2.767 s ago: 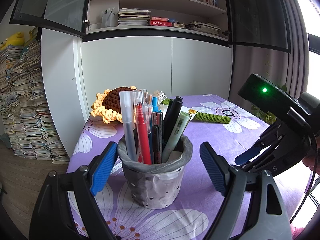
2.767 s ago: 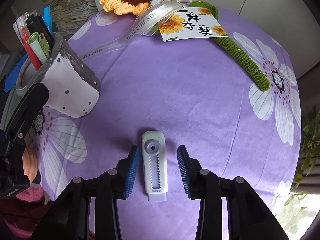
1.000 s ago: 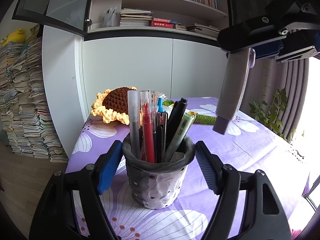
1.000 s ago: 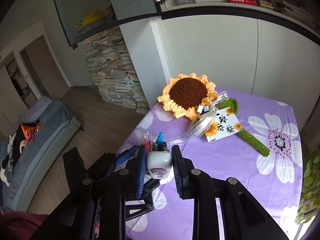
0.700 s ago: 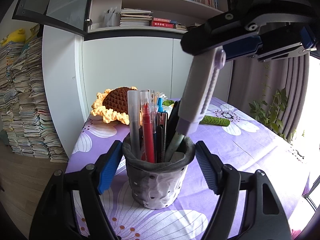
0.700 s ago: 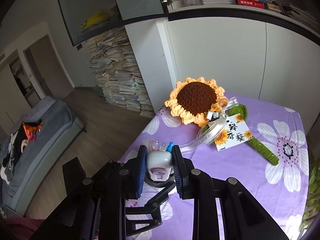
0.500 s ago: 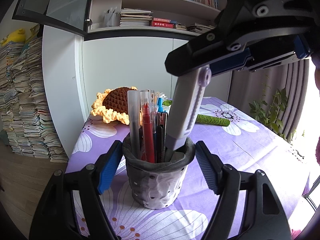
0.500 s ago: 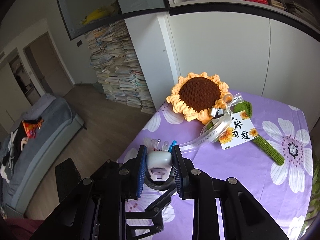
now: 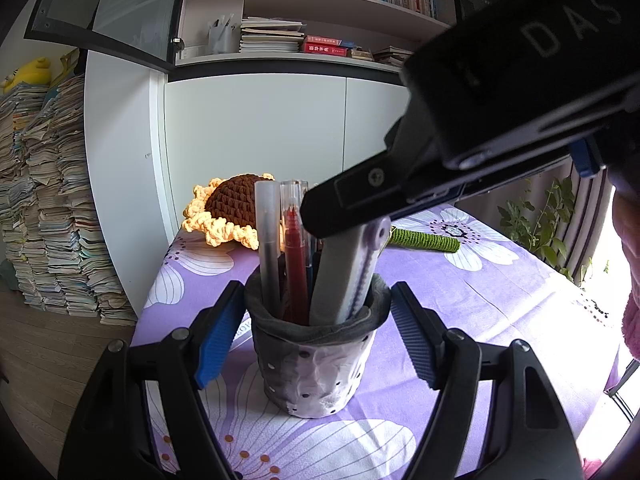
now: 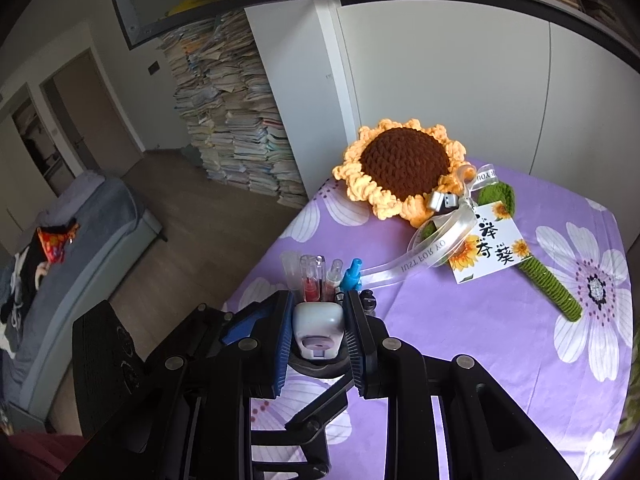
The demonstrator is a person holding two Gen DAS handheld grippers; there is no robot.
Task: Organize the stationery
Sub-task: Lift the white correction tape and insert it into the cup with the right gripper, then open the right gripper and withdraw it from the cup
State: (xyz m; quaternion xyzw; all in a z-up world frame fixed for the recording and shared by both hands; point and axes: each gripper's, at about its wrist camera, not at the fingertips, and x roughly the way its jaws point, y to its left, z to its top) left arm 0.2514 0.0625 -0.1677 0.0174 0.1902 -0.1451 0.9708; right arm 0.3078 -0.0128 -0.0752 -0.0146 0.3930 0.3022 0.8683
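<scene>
A grey dotted pen cup [image 9: 316, 364] stands on the purple flowered tablecloth [image 9: 480, 300], and my left gripper [image 9: 316, 332] is shut on it, a blue pad pressed to each side of its rim. Several pens [image 9: 294, 248] stand in the cup. My right gripper [image 9: 336, 208] reaches in from the upper right, shut on a white utility knife [image 9: 340, 280] whose lower end is inside the cup beside the pens. In the right wrist view the knife's butt [image 10: 319, 330] sits between the blue pads of the right gripper [image 10: 318, 340], with pen tops [image 10: 320, 276] just beyond.
A crocheted sunflower [image 10: 404, 164] with ribbon, a card [image 10: 486, 248] and a green stem [image 10: 548, 284] lies at the table's far side. White cabinets [image 9: 256, 140] stand behind it, and stacks of books [image 9: 40, 200] on the floor to the left. A hand [image 9: 630, 240] shows at the right.
The right gripper came in from the upper right with the knife and lowered its end into the cup. The left gripper and the cup stayed put.
</scene>
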